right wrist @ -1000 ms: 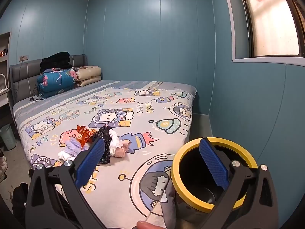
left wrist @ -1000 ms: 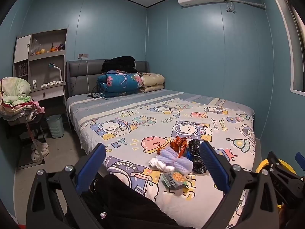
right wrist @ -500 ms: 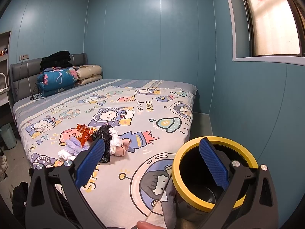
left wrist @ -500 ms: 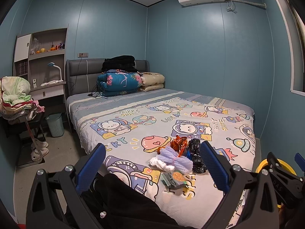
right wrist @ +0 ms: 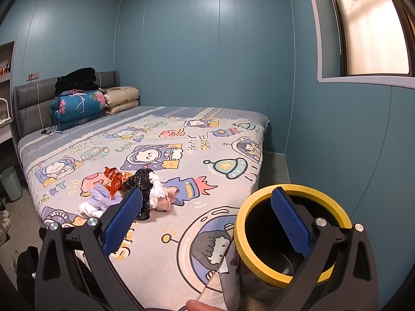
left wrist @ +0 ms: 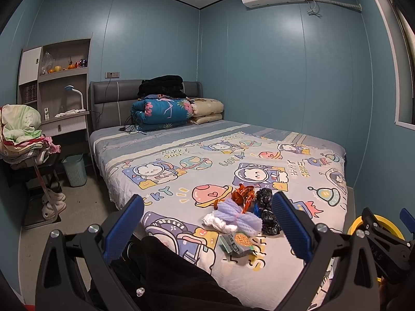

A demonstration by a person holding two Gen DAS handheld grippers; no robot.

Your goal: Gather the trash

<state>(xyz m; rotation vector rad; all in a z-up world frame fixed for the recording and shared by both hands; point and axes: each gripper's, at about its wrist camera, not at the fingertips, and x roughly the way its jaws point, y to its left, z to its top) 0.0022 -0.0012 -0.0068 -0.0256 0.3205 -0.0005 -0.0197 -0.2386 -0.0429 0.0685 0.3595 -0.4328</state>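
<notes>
Both the left gripper and right gripper stood wide open and empty; trash lay on the bed beside a yellow-rimmed bin.

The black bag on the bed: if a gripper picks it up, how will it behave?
The black bag looks crumpled and glossy, so probably floppy, light and a bit slippery. It touches the other scraps, so lifting it may drag the white tissue along.
</notes>
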